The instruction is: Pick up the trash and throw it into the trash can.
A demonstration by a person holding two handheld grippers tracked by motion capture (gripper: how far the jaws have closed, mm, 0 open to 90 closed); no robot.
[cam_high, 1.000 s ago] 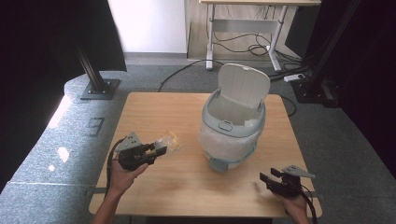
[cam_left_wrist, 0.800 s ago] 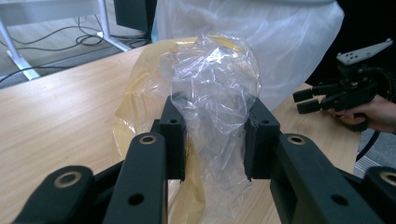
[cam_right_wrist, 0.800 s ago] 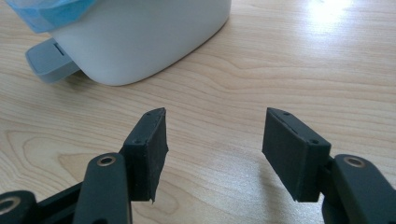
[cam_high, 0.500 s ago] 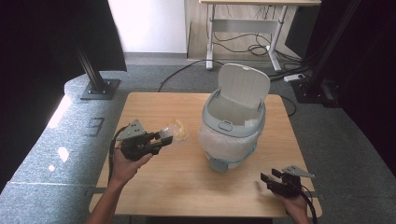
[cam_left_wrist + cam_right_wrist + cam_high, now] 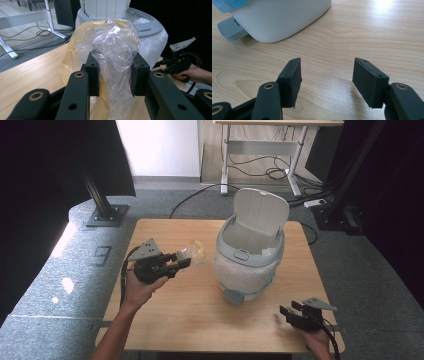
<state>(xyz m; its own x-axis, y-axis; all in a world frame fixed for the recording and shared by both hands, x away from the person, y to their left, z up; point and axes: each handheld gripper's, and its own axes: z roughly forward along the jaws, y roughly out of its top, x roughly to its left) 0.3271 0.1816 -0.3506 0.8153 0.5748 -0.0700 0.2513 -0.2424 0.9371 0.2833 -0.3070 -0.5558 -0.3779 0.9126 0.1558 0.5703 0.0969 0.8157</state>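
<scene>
Left gripper view puts my left hand-held gripper (image 5: pixel 113 75) nearest, its jaws pinching a crumpled clear plastic bag (image 5: pixel 112 50) with a yellowish part behind it, held up off the bench (image 5: pixel 30 72). Just beyond the bag stands the bin (image 5: pixel 147 25), lined with white plastic, its lid (image 5: pixel 261 212) tipped up in the high view. So I judge the pickup done; what is left is carrying the bag over the open rim and letting go.

In the right gripper view my right hand-held gripper (image 5: pixel 325 80) is spread with nothing between its jaws, low over the bench near the bin's base and grey pedal (image 5: pixel 230 28).

I cannot tell what the yellowish stuff is, or whether anything is inside the bag. The bin's inside is hidden behind the bag, and the lower end of the bag is cut off.
</scene>
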